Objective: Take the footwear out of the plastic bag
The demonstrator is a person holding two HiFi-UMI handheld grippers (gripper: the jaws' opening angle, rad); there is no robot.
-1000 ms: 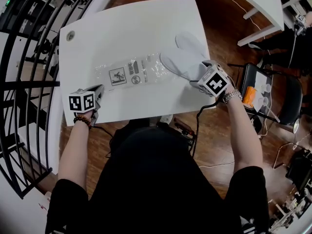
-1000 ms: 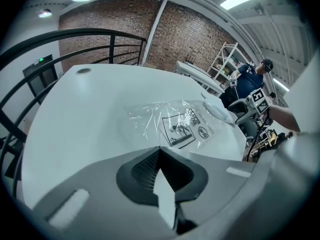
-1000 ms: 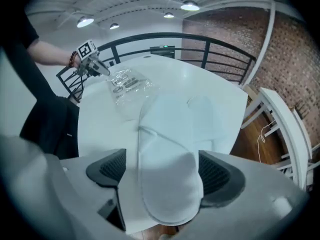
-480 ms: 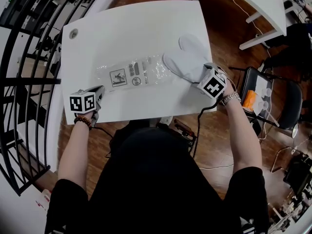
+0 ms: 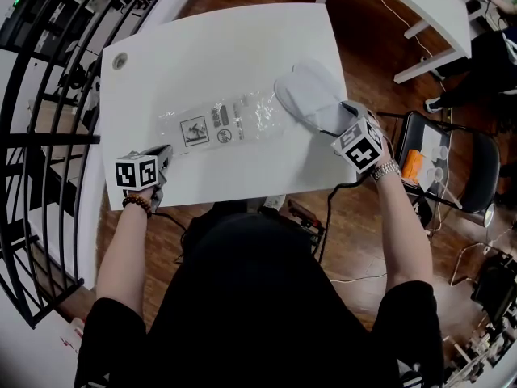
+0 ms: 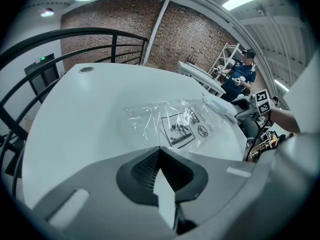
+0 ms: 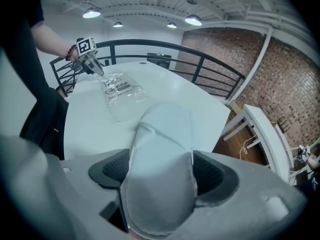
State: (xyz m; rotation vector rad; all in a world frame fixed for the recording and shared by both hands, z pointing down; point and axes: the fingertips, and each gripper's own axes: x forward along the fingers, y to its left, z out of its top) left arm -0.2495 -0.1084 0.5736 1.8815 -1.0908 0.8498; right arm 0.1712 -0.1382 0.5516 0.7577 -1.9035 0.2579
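A pair of white slippers [image 5: 311, 95] lies at the right end of the white table [image 5: 218, 47], its far tip at the open end of the clear plastic bag [image 5: 222, 120]. My right gripper [image 5: 346, 129] is shut on the near end of the slippers [image 7: 160, 169], which fill the space between its jaws. The bag, flat and printed with black labels [image 6: 175, 126], stretches to the left. My left gripper [image 5: 161, 162] is shut on the bag's left end, and a thin strip of the film [image 6: 164, 196] shows pinched between its jaws.
A black chair [image 5: 440, 160] with an orange object on it stands right of the table. Black railing [image 5: 48, 136] runs along the left side. A round cable hole [image 5: 119, 60] sits at the table's far left corner. Another white table [image 5: 420, 6] is at the top right.
My right gripper has shifted slightly right and tilted, with the slippers still in it. The left gripper has stayed where it was, holding the bag.
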